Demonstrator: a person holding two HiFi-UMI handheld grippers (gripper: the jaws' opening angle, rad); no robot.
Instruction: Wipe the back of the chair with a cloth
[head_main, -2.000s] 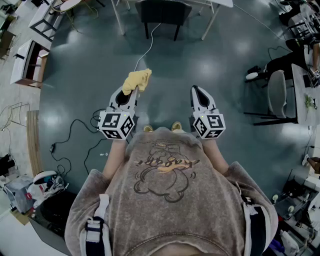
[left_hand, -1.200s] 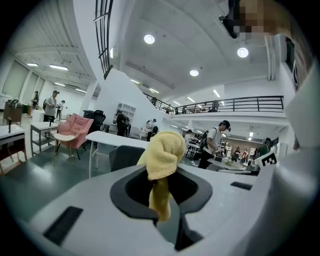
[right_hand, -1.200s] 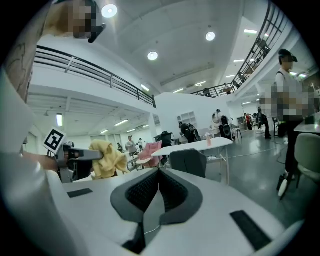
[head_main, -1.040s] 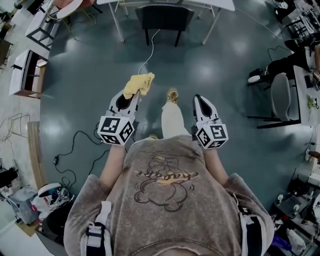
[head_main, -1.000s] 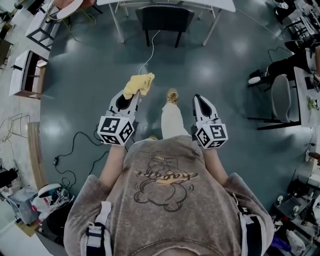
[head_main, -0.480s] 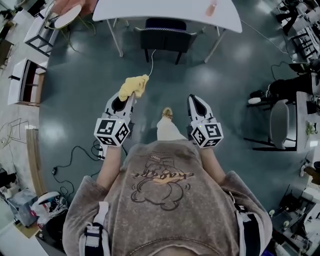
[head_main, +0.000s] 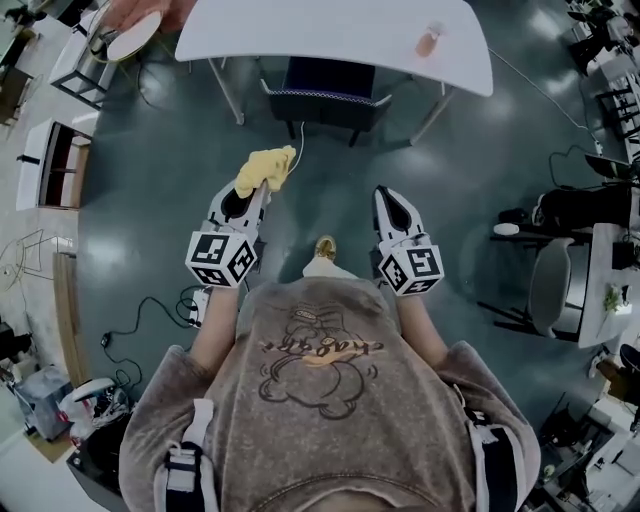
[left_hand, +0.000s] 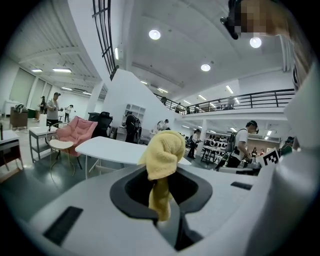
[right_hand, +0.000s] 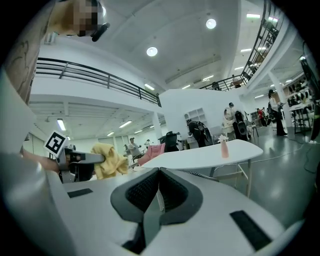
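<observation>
Chair (head_main: 325, 90): dark, at 12 o'clock in the head view, drawn up to the white tabletop (head_main: 330, 30), well apart from both claws; back not yet touched.
Cloth (head_main: 265, 170): yellow, bunched, pinched by one end in the left claw (head_main: 255, 190), whose jaws are closed on it.
Right claw (head_main: 392, 200): jaws together, empty.
Risks, judged: the narrow pinch may let the cloth slip under rubbing; the floor cable (head_main: 298, 135) at 12 o'clock may catch a foot; an unbraced chair may slide.
</observation>
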